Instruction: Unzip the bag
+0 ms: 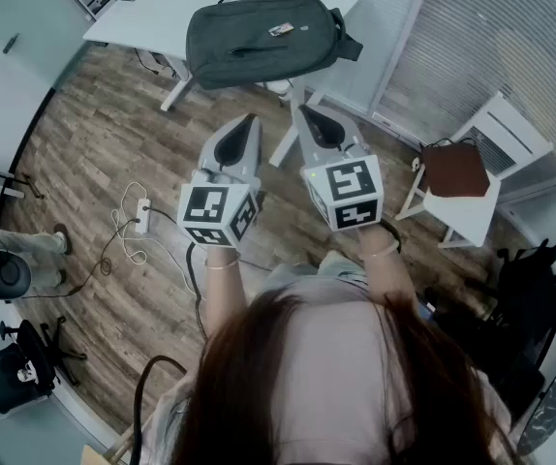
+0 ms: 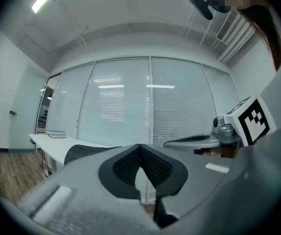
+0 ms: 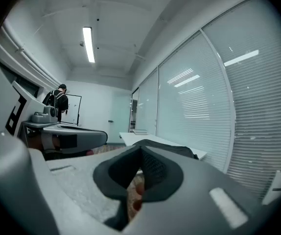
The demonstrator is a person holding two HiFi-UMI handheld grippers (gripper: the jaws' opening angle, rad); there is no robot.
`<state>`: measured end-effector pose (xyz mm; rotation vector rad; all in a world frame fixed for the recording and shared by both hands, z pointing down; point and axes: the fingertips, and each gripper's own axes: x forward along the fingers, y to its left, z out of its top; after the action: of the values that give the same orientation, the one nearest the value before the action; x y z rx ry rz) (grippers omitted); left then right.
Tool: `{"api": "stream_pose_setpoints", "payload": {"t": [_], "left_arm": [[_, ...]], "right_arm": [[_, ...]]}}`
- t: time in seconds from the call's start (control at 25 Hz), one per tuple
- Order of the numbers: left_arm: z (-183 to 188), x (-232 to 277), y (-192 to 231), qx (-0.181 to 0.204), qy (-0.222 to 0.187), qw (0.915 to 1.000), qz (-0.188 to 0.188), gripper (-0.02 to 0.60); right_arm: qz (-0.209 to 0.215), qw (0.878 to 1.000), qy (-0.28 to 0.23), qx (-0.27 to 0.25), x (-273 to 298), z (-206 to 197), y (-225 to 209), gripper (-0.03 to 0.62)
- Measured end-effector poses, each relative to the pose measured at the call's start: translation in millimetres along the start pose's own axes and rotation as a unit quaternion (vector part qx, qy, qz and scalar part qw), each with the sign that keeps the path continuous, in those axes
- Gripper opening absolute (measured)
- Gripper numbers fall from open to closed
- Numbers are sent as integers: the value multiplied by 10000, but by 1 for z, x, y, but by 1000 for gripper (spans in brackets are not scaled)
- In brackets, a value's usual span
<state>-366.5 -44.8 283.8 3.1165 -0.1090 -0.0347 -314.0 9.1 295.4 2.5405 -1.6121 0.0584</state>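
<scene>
On table ahead: bag | left claw, right claw clenched empty, well short

Cool, bluish, even light fills all three views, and it is rather dim. A ceiling lamp glows above the blinds, which carry bright streaks of glare. Shadows are soft. Straight lines bow around the blinds, and both gripper views blacken at the corners. Below the blinds, the left gripper and right gripper are out of focus.
</scene>
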Motion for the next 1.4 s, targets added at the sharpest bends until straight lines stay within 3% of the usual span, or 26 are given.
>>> {"api": "stream_pose_setpoints", "payload": {"t": [0.64,0.96,1.4], "left_arm": [[-14,19,13,-154,45,9999,10,11],[-30,58,26,-159,170,9997,123,11],[-52,117,45,-247,333,9989,207,11]], "right_arm": [[-47,9997,258,28,18,-24,-7,3],[-89,9993,321,-150,50,-40,-35,3],[208,9981,563,-152,99,-63,-63,5]]}}
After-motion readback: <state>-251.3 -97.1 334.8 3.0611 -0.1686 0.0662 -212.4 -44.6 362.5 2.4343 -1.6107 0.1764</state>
